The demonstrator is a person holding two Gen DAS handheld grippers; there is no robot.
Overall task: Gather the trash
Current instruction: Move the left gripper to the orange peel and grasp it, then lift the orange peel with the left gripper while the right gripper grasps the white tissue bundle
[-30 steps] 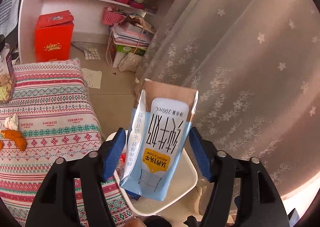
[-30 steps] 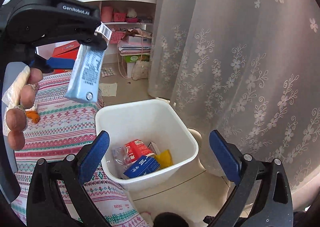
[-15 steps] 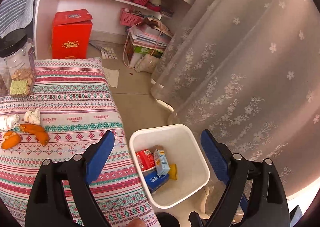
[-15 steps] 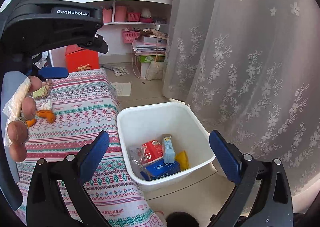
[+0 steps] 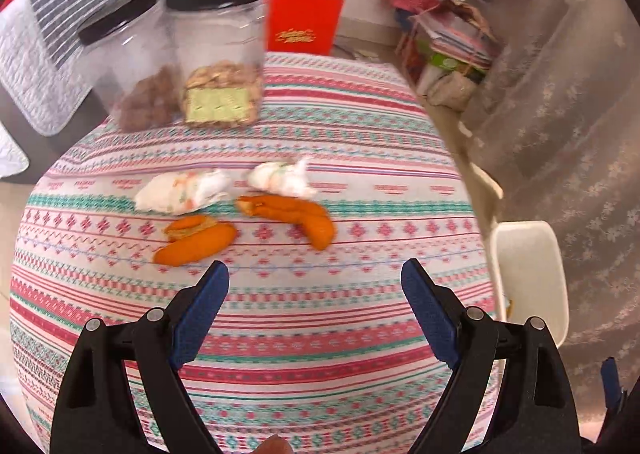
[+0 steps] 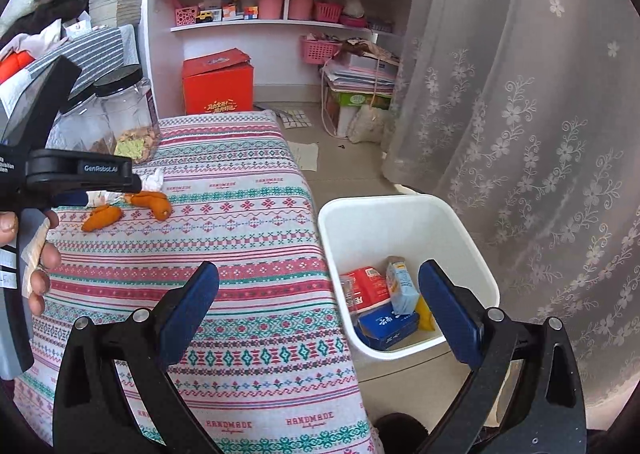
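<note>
My left gripper (image 5: 315,268) is open and empty, angled down over the striped tablecloth (image 5: 320,354). Just beyond its tips lie two orange peels (image 5: 292,214) (image 5: 196,240) and two crumpled tissues (image 5: 184,190) (image 5: 280,178). The white bin (image 6: 400,210) stands on the floor by the table's right edge. It holds the pale blue milk carton (image 6: 402,288), a red pack (image 6: 366,288) and a blue box (image 6: 386,324). My right gripper (image 6: 320,268) is open and empty, above the table edge and the bin. A black finger (image 6: 100,174) of the left tool shows at the left of the right wrist view.
Two clear jars with black lids (image 5: 218,46) (image 5: 128,62) stand at the table's far side. A lace curtain (image 6: 540,134) hangs right of the bin. A red box (image 6: 218,82), a shelf unit (image 6: 280,26) and stacked papers (image 6: 360,70) sit on the floor beyond.
The left gripper let go of the milk carton, which now lies in the bin. It then swung left and tilted down over the peels. The right gripper drifted toward the table.
</note>
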